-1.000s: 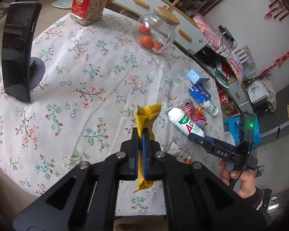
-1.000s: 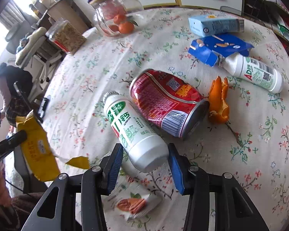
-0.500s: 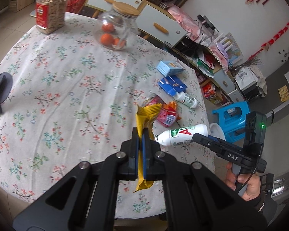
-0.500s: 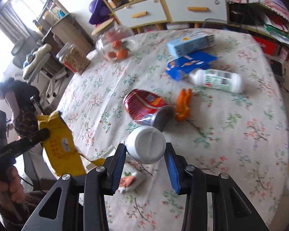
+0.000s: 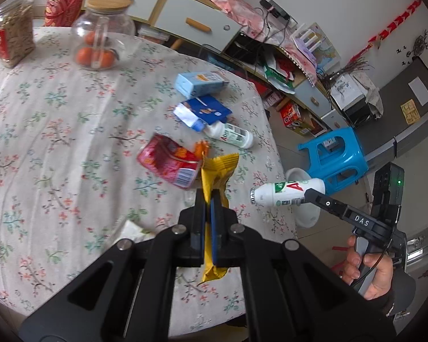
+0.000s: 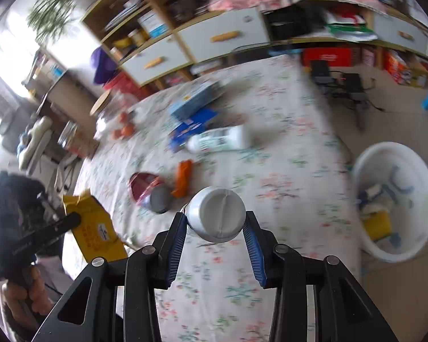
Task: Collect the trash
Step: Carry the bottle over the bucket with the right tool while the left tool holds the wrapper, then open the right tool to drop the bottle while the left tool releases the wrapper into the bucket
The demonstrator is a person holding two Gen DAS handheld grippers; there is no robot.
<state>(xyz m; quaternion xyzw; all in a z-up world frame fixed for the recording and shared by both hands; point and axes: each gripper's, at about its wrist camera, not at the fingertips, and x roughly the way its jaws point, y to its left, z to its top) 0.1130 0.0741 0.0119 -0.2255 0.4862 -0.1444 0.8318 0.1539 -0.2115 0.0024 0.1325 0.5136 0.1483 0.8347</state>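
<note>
My left gripper point(image 5: 207, 199) is shut on a yellow snack wrapper point(image 5: 217, 171), held above the floral table point(image 5: 57, 131); the wrapper also shows in the right wrist view point(image 6: 95, 229). My right gripper point(image 6: 215, 228) is shut on a white drink bottle point(image 6: 216, 218), held in the air past the table's right edge point(image 5: 288, 192). On the table lie a red can point(image 5: 168, 164), orange peel point(image 5: 201, 148), a second white bottle point(image 5: 232, 135), a blue wrapper point(image 5: 205, 111) and a light blue carton point(image 5: 199, 84). A white trash bin point(image 6: 396, 199) stands on the floor.
A glass jar of oranges point(image 5: 100, 45) and a jar of nuts point(image 5: 12, 31) stand at the table's far side. A blue stool point(image 5: 333, 156) stands on the floor right of the table. Cabinets point(image 5: 185, 14) line the wall.
My right gripper lifted the white bottle off the table and carried it right, past the edge toward the bin. My left gripper kept hold of the yellow wrapper and swung right.
</note>
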